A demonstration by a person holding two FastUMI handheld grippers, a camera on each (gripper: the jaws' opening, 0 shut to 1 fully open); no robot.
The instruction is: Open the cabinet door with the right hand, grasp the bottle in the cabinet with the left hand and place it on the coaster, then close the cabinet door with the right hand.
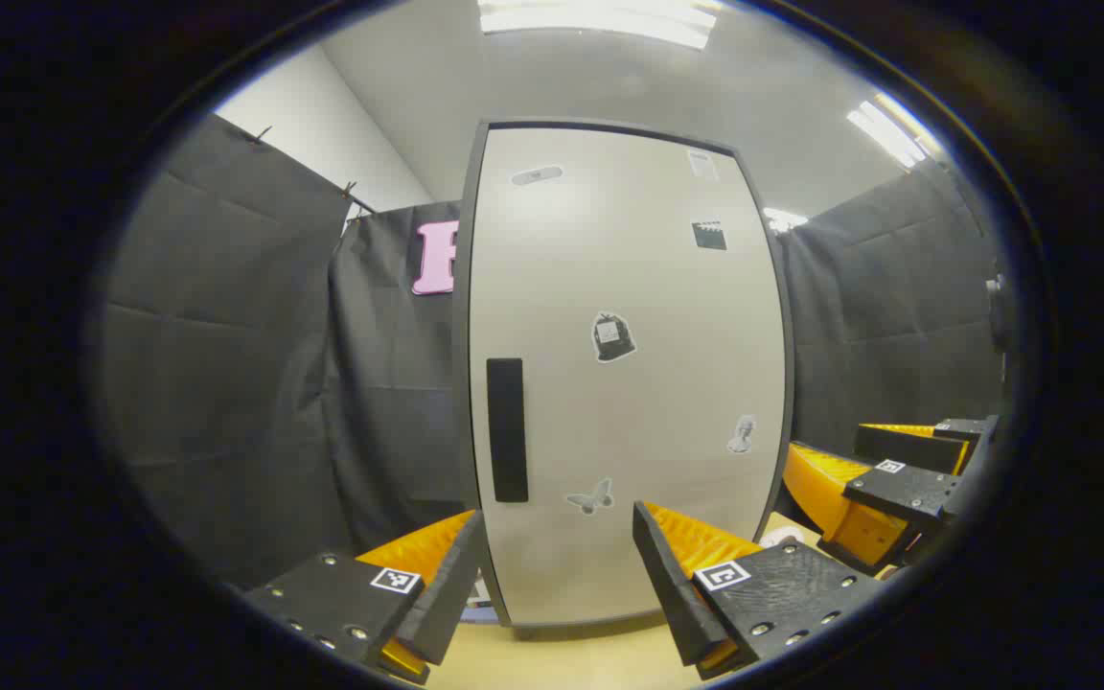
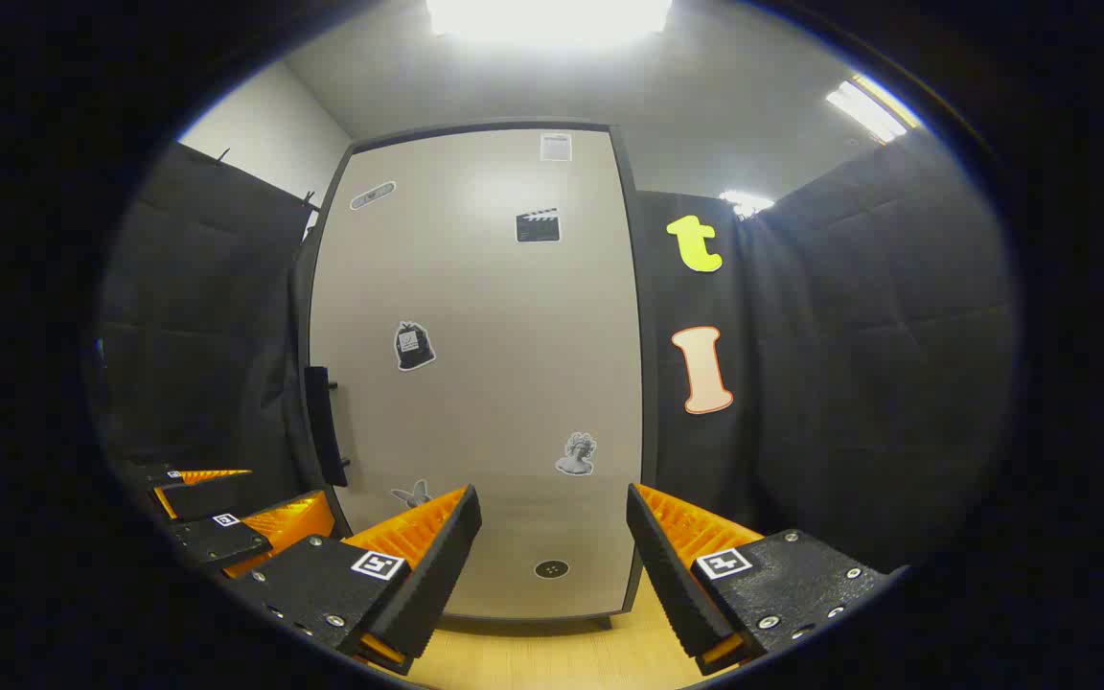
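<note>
The cabinet door (image 1: 624, 383) is pale grey with small stickers and stands shut, hiding the inside. Its black vertical handle (image 1: 507, 429) is on the door's left side, and in the right gripper view the handle (image 2: 325, 426) shows edge-on. My left gripper (image 1: 557, 585) is open and empty, a short way in front of the door's lower part. My right gripper (image 2: 552, 565) is also open and empty, facing the door (image 2: 475, 383) near its right half. A small pale round thing (image 1: 787, 539), perhaps the coaster, peeks out on the table by the cabinet's right corner.
The cabinet stands on a light wooden table (image 1: 552, 661). Black cloth walls (image 1: 226, 383) close in on both sides. The right gripper (image 1: 883, 484) appears to the right in the left gripper view; the left gripper (image 2: 217, 525) sits low left in the right gripper view.
</note>
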